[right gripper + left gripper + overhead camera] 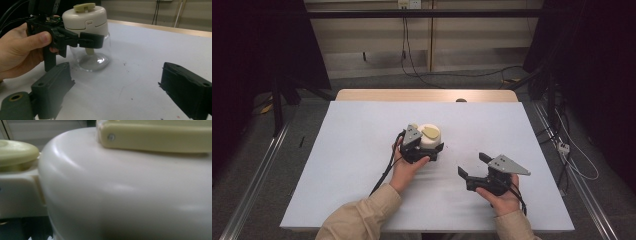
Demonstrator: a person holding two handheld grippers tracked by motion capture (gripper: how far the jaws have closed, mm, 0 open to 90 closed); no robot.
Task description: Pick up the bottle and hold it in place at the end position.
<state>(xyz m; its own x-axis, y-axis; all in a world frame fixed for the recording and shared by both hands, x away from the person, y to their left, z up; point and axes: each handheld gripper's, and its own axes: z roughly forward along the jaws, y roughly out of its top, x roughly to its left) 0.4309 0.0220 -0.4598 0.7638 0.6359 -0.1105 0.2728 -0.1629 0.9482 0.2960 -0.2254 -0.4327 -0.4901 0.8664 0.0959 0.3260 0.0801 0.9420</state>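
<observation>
A clear glass jar with a cream lid and a pale yellow knob on top stands upright near the middle of the white table. My left gripper is shut on the jar at the lid's lower rim. In the right gripper view one of its black fingers lies across the front of the jar. In the left gripper view the cream lid is very close. My right gripper is to the right of the jar and apart from it, open, with bare table between its jaws.
A wooden strip runs along the table's far edge, with a small dark object on it. Cables trail over the floor behind and to the right. Metal rails flank the table. A person's beige sleeve enters at the bottom.
</observation>
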